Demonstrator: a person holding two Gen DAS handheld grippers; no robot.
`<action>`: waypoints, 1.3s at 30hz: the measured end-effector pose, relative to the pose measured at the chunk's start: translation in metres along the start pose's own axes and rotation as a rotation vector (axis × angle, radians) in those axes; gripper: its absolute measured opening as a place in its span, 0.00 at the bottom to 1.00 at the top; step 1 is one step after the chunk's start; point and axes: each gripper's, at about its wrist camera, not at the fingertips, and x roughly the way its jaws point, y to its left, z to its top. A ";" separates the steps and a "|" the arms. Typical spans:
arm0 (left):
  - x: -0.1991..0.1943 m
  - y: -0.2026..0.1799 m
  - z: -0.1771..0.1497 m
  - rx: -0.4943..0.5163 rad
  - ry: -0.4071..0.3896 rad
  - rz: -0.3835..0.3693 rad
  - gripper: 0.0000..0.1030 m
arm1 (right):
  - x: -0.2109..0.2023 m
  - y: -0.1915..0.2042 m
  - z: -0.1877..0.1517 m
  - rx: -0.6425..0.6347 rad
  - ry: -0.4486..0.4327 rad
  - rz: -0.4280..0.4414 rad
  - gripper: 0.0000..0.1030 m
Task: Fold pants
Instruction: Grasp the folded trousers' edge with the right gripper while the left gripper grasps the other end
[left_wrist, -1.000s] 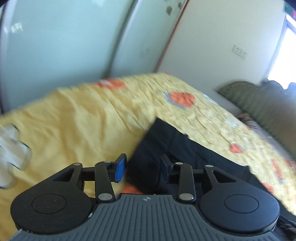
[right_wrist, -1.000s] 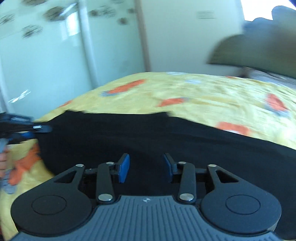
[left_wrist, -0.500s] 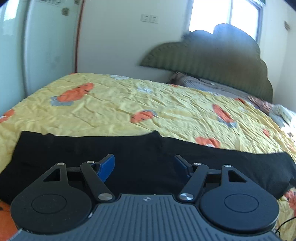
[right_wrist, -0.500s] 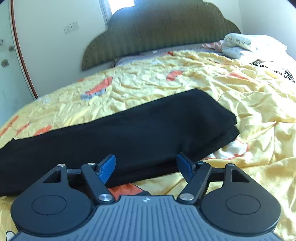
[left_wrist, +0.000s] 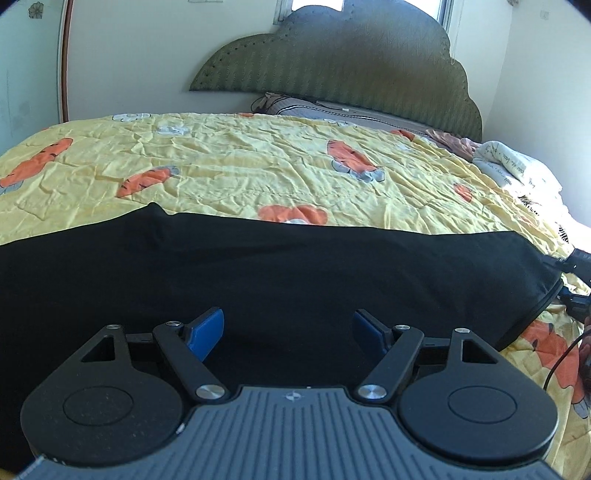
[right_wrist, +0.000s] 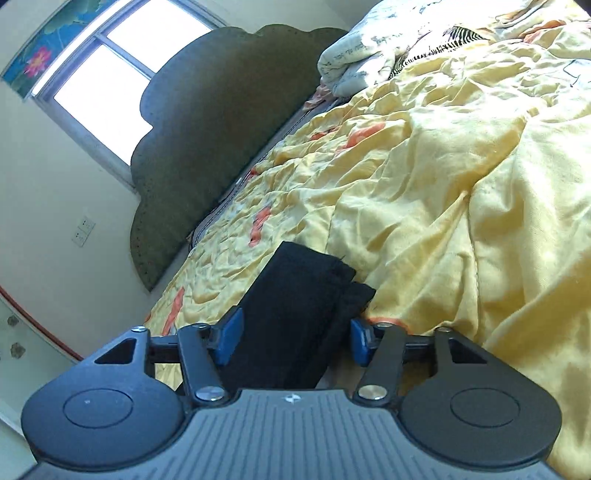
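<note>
Lying lengthwise near the foot of the bed (left_wrist: 258, 162), the pants (left_wrist: 295, 273) are judged soft and floppy. The left gripper (left_wrist: 288, 328) is spreading, empty; the right gripper (right_wrist: 293, 336) is closing around the cuffs, best pinched through all layers.

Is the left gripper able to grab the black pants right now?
Probably yes. The left gripper hangs just over the black pants on the yellow quilt, its jaws opening with nothing pinched between them, and nothing lies in the way.
</note>
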 end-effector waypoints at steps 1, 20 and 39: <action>0.002 -0.002 0.002 -0.006 -0.004 -0.003 0.77 | 0.003 -0.002 0.000 0.010 -0.005 -0.013 0.31; 0.072 0.020 0.027 -0.631 0.204 -0.584 0.88 | -0.023 0.183 -0.137 -0.905 0.053 0.253 0.10; 0.103 0.008 0.027 -0.722 0.273 -0.620 0.88 | -0.047 0.199 -0.186 -0.973 0.149 0.359 0.10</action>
